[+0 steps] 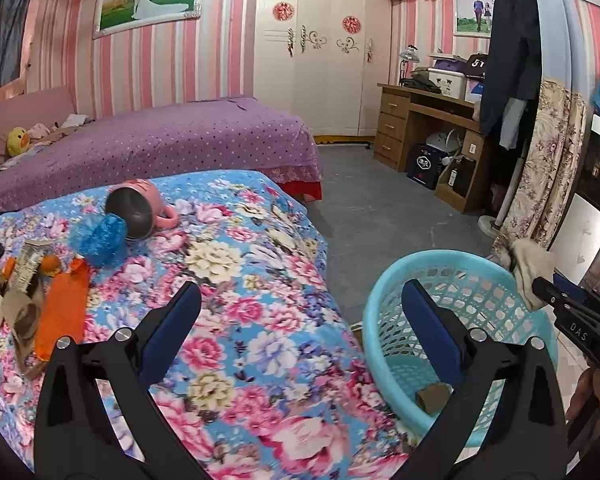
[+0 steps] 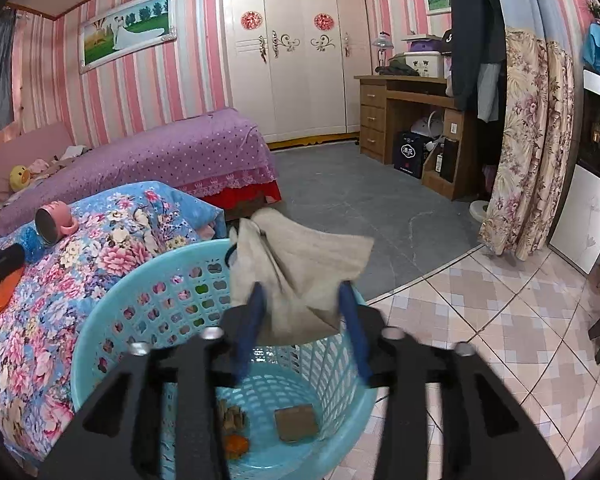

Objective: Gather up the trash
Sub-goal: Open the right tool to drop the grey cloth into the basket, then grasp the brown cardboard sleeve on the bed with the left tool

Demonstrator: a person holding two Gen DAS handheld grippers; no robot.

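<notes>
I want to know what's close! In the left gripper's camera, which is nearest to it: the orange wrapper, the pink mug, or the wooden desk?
1. Orange wrapper: left of the left gripper, on the floral cover.
2. Pink mug: farther back, on its side.
3. Wooden desk: far right, by the wardrobe.

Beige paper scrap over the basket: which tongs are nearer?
Right. The right tongs sit at the beige paper scrap, its lower edge between their tips above the blue basket. The left tongs hang open over the floral table edge, well apart from it.
</notes>
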